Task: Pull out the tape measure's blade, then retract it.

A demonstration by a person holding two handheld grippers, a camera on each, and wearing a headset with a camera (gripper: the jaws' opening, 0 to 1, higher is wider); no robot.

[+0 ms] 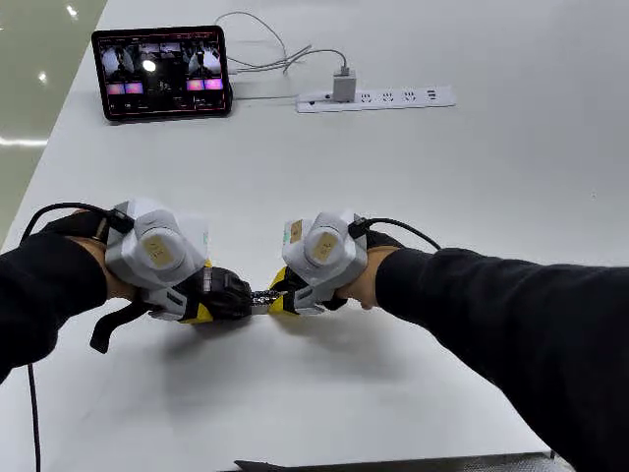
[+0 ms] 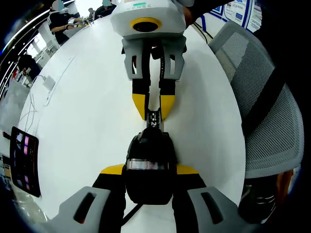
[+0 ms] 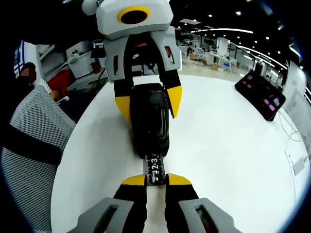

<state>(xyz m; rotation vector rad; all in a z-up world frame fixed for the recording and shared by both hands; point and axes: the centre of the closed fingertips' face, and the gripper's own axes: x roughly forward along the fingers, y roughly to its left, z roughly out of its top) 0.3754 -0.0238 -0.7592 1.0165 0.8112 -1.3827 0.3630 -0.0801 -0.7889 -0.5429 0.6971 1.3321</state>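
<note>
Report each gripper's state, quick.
Left gripper: shut on the tape measure.
Right gripper: shut on the blade.

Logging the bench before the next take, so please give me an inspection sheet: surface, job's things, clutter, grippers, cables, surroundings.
Surface: white table, plain top.
Job's things: black tape measure between the grippers, with a short length of blade drawn out and its numbers showing.
Clutter: tablet with a lit screen; power strip with a charger plugged in, at the far side.
Grippers: left gripper shut on the tape measure; right gripper shut on the blade.
Cables: white cables at the charger; black cable at the left gripper.
Surroundings: grey mesh chair; green floor.
</note>
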